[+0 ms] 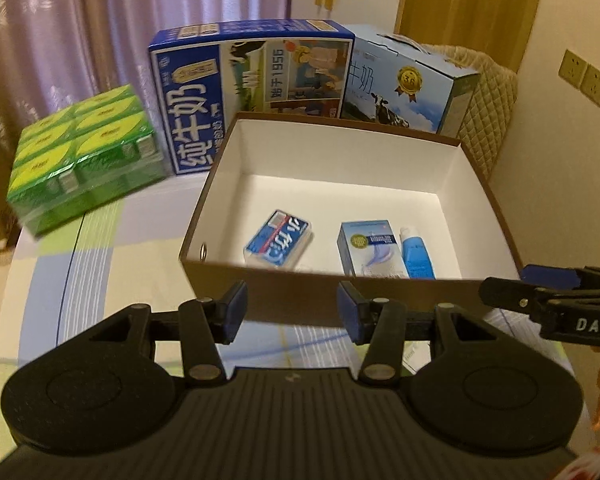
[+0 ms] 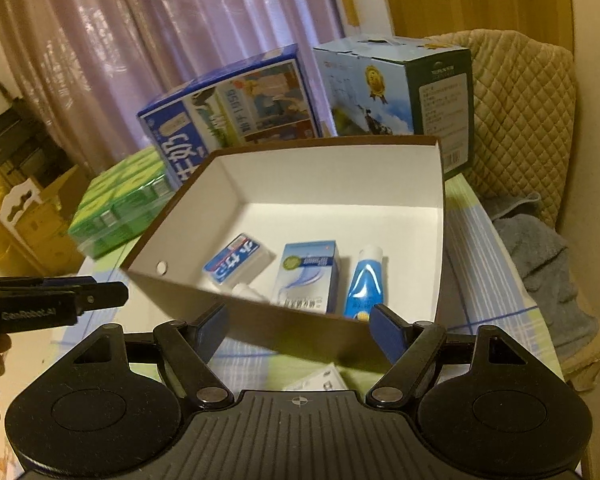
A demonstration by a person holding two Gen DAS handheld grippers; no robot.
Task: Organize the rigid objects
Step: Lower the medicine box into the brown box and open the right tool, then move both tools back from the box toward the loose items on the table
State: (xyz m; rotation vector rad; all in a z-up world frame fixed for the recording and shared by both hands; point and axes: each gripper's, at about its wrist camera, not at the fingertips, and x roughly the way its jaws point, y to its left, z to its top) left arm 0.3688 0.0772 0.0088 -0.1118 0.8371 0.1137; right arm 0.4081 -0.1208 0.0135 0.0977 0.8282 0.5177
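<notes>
1. While both tools hover before the near wall of the box, the left black two-finger gripper with blue pads (image 1: 292,312) has its fingers spread apart and grasps nothing.
2. The right black two-finger gripper with blue pads (image 2: 300,330) is likewise spread wide and empty.
3. Just ahead of both stands the open brown cardboard box with a white interior (image 1: 476,184), resting on the pastel checked tablecloth (image 1: 100,264).
4. Three items lie on the box floor near the front wall: a blue-and-white flat packet (image 1: 278,239) at left, a pale blue rectangular carton (image 1: 368,248) in the middle, and a blue squeeze tube with a white cap (image 1: 417,254) touching the carton's right side.
5. Behind the box stand a dark blue milk case (image 1: 244,92) and a light blue milk case with a cow picture (image 1: 408,88).
6. A shrink-wrapped green drink-carton pack (image 1: 84,160) sits at left, apart from the box.
</notes>
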